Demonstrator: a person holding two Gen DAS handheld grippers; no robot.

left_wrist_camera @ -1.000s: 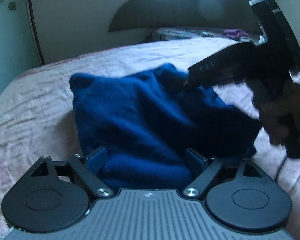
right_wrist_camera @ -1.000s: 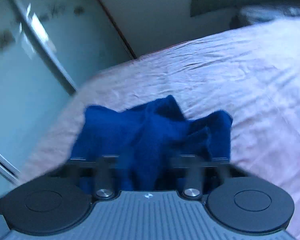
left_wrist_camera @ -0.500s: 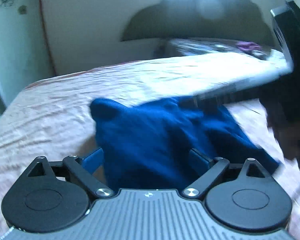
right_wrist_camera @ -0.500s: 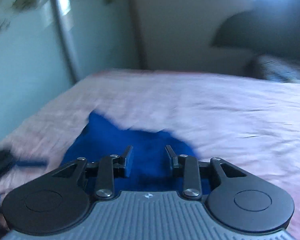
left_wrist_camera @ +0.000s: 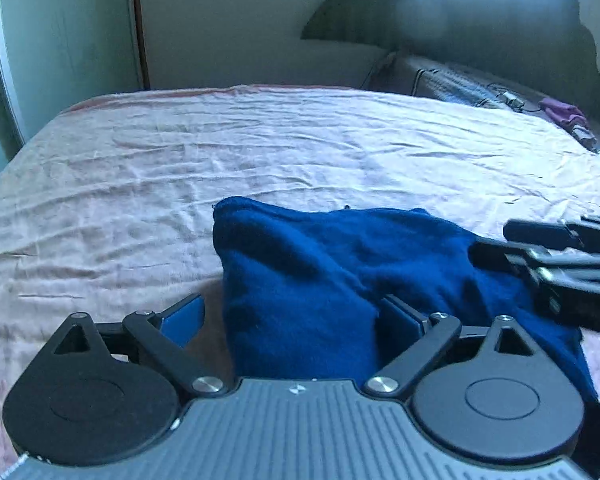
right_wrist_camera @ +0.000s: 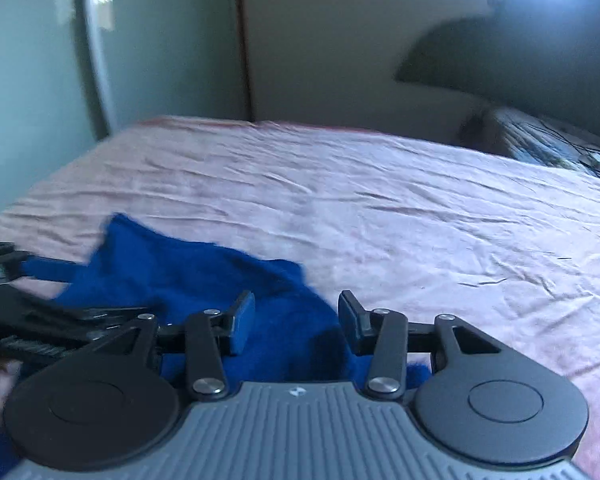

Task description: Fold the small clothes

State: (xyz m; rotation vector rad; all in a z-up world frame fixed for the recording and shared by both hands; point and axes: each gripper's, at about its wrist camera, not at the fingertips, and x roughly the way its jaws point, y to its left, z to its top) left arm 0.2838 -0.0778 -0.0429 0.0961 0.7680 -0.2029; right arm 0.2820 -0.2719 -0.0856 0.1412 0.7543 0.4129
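A small dark blue garment (left_wrist_camera: 340,272) lies bunched on the pink bedsheet (left_wrist_camera: 180,168). My left gripper (left_wrist_camera: 292,316) is open, its jaws spread wide over the garment's near left part, with cloth between the blue pads. My right gripper (right_wrist_camera: 296,320) is open over the garment's right edge (right_wrist_camera: 204,276), jaws apart with cloth between them. The right gripper also shows in the left wrist view (left_wrist_camera: 560,268) at the garment's right side. The left gripper shows at the left edge of the right wrist view (right_wrist_camera: 28,312).
The bed runs far back to a wall and a dark headboard (left_wrist_camera: 460,32). A patterned pillow (left_wrist_camera: 460,80) and purple cloth (left_wrist_camera: 560,112) lie at the far right. A pale wardrobe door (right_wrist_camera: 40,60) stands to the left of the bed.
The right gripper has come down from above the garment to its right side and opened. The garment has dropped lower and flatter on the bed. Both cameras have tilted up.
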